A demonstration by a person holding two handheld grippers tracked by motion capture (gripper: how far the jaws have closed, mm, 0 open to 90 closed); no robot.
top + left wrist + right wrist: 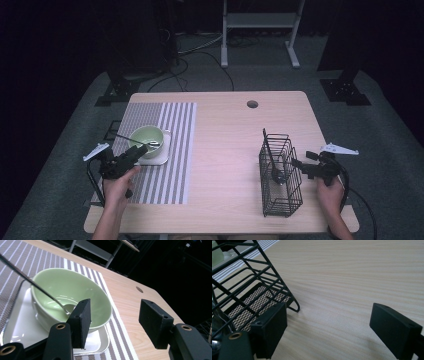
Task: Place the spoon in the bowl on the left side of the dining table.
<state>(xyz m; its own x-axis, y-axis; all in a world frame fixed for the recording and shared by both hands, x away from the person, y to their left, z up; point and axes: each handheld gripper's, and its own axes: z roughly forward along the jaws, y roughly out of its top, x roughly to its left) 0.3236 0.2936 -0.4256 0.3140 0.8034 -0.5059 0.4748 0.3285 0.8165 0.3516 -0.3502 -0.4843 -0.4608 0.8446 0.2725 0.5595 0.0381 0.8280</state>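
At lower left, the left gripper (pixel 134 152) holds its jaws apart beside the green bowl (pixel 147 140), spoon (pixel 42 291) inside. At lower right, the right gripper (pixel 300 167), jaws apart, sits beside the wire basket (pixel 280 175).

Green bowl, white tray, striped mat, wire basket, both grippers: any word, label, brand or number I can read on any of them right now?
None: no readable text in any view.
Green bowl: plain glaze, no mark.
White tray: blank.
Striped placemat: stripes only.
Black wire basket: no tag.
Spoon in the bowl: no stamp visible.
Left gripper and right gripper: bare black pads, no lettering.
Wooden table: unmarked.
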